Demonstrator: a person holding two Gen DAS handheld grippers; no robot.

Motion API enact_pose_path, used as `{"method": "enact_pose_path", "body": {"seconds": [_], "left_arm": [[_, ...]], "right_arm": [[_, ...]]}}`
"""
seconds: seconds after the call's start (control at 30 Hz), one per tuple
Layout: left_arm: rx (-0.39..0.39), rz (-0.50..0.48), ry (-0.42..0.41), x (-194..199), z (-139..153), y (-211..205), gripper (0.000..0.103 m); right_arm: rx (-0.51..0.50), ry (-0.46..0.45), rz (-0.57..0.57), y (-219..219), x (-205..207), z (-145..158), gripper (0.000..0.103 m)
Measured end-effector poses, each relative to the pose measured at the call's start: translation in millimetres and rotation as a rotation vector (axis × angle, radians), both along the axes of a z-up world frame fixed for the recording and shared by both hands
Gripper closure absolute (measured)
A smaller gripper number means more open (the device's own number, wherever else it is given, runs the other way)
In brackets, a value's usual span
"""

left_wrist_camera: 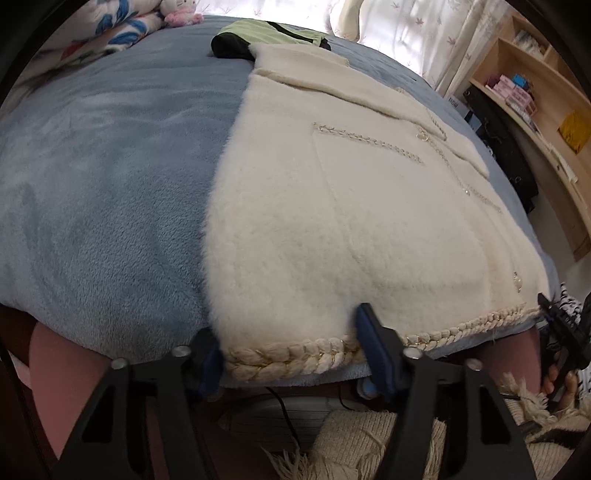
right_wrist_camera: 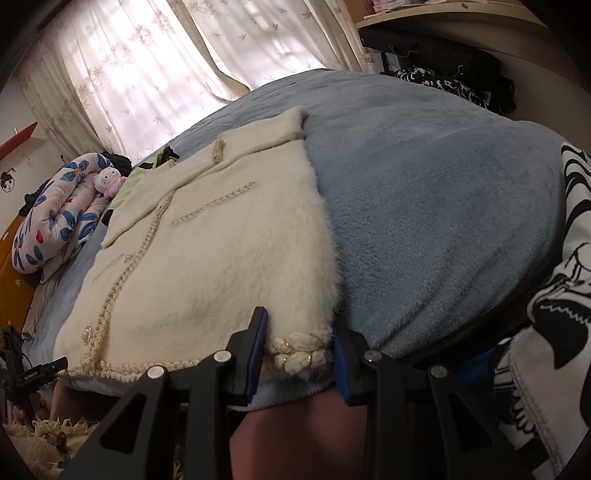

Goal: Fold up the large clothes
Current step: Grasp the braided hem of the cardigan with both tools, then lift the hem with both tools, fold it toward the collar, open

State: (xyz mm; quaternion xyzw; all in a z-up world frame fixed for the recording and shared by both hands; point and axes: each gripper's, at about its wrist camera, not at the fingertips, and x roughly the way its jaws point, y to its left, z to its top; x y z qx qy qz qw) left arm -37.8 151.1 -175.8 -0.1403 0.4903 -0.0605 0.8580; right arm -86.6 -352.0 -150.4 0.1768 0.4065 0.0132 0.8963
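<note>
A cream fluffy cardigan (left_wrist_camera: 332, 203) (right_wrist_camera: 221, 266) with braided trim lies flat on a blue fleece blanket (left_wrist_camera: 110, 184) (right_wrist_camera: 424, 184), its hem at the near bed edge. My left gripper (left_wrist_camera: 291, 354) holds the hem's left corner: one blue pad sits against the corner's edge, the other presses down on the braid. My right gripper (right_wrist_camera: 299, 354) is shut on the hem's right corner, with the thick braid squeezed between both pads. The right gripper also shows at the far right edge of the left wrist view (left_wrist_camera: 561, 325).
A folded green and black garment (left_wrist_camera: 266, 35) lies beyond the cardigan's collar. A rolled floral quilt (right_wrist_camera: 55, 221) and a plush toy (right_wrist_camera: 109, 182) sit at the head of the bed. Wooden shelves (left_wrist_camera: 535, 92) and black bags (left_wrist_camera: 509, 155) stand alongside. A shaggy rug (left_wrist_camera: 369, 435) lies below.
</note>
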Motion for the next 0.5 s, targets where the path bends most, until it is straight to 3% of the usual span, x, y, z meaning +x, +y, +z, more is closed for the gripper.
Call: {"method": "enact_pose_path", "body": {"seconds": [0.1,0.5], "left_arm": [[-0.005,-0.029,0.006,1.7,4.3,-6.8,0.075],[0.053,0.003,0.013,3.2,20.8,-16.9,0.079]], "right_arm": [[-0.033,0.008,0.007,4.4,2.3,1.2,0.073],[-0.099,0.014,0.044,18.2,11.3,20.3,0.082]]}}
